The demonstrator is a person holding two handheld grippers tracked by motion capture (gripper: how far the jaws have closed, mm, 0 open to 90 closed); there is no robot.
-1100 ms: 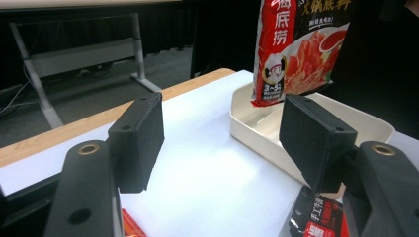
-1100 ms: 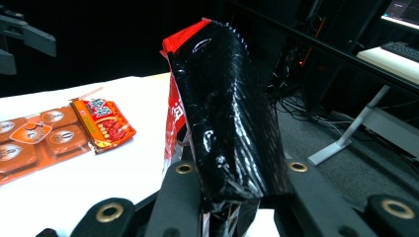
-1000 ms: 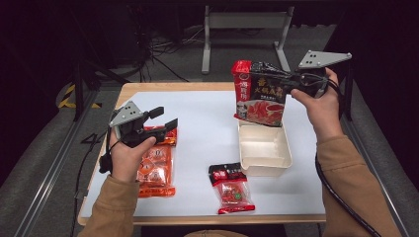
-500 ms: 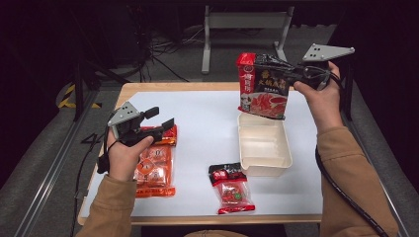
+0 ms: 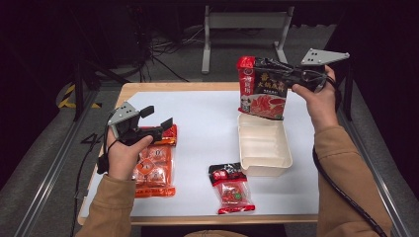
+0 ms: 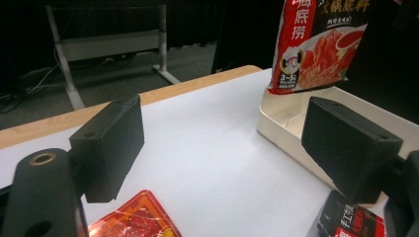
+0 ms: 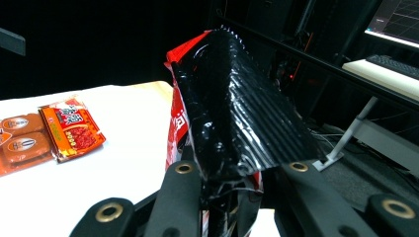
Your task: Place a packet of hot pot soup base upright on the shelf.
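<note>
Right gripper [image 5: 289, 78]: jaws clamped on the top edge of a large red and black sauce pouch [image 5: 262, 89], which hangs upright in the air, its lower edge just above the far end of the tray; in the right gripper view the crimped black seal of the pouch [image 7: 237, 113] rises between the two jaws. Cream tray [image 5: 264, 148]: an oblong, shallow container on the right half of the white table [image 5: 207, 123], lying lengthwise away from the person. Left gripper [image 5: 158, 118]: held above the left part of the table, jaws wide apart with nothing between them; they have just been opening. Orange snack pack [image 5: 155, 170]: flat on the table under and just beside the left hand [image 5: 123, 153]. Small red packet [image 5: 231, 187]: flat near the front edge, just left of the tray's near corner and apart from the orange pack. In the left gripper view the tray [image 6: 286, 123] sits beyond the right jaw, with the pouch [image 6: 316, 44] hanging over it.
</note>
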